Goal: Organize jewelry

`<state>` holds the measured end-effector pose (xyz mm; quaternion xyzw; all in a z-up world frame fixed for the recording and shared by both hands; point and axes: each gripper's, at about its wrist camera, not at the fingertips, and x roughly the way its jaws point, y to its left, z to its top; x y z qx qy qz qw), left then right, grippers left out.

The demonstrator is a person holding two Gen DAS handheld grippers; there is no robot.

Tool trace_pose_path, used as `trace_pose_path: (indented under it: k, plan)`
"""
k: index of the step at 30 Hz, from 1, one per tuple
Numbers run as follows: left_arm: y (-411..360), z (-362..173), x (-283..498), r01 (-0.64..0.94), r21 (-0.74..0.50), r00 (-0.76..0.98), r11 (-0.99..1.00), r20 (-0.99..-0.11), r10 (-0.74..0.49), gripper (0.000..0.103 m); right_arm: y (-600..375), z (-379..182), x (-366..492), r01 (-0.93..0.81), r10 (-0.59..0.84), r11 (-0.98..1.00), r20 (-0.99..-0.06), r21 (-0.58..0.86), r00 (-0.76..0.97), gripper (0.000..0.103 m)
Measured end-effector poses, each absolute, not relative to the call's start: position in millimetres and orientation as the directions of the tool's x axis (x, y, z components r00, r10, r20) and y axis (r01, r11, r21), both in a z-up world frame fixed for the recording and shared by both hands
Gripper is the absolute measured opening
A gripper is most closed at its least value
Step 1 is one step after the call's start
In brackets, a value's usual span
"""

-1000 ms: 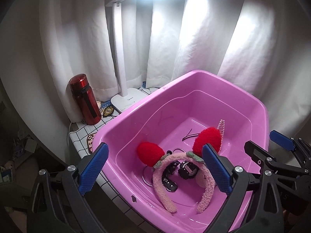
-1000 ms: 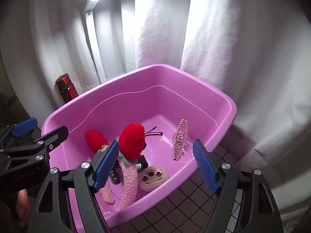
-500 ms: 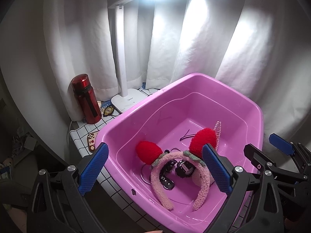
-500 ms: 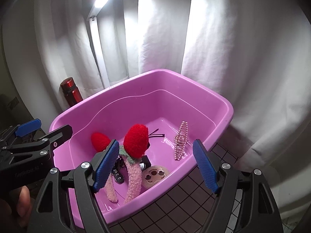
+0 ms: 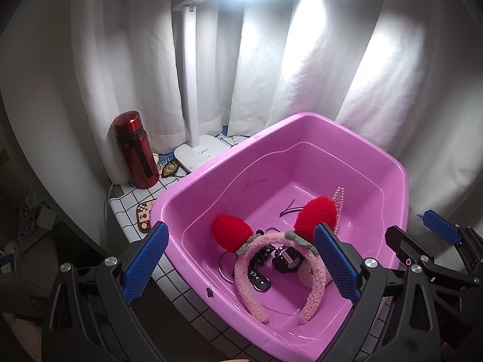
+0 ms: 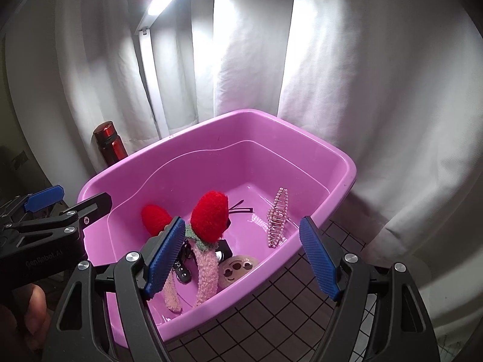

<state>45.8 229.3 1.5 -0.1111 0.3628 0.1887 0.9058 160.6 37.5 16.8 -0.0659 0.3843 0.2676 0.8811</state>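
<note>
A pink plastic tub (image 5: 389, 163) (image 6: 341, 157) holds a fuzzy pink headband with two red ears (image 5: 315, 217) (image 6: 209, 215), a black watch (image 5: 286, 259), a pink pearl hair clip (image 6: 277, 217) (image 5: 338, 202), a thin dark hairpin (image 5: 288, 209) (image 6: 240, 208) and a beige round face charm (image 6: 238, 270). My left gripper (image 5: 241, 262) is open and empty, above the tub's near rim. My right gripper (image 6: 241, 256) is open and empty, over the tub's near right corner.
A red bottle (image 5: 135, 150) (image 6: 108, 143) and a white desk lamp (image 5: 193, 150) stand behind the tub's left side on a white grid-pattern cloth (image 5: 126, 208). Small stickers (image 5: 144, 215) lie on it. White curtains (image 5: 302, 60) hang close behind.
Both grippers have pulled back and up from the tub, which looks smaller and farther. The items in the tub have not moved.
</note>
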Motion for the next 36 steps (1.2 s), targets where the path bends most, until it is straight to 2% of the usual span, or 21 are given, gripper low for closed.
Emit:
trace_pose_path:
  k: [36]
  plan:
    - [232.5, 3.0, 39.0, -0.431, -0.071, 0.661, 0.899, -0.704, 0.261, 0.095, 32.3, 20.3, 150.0, -0.523, 0.425, 0.848, -0.705, 0.091, 0.567, 0.074]
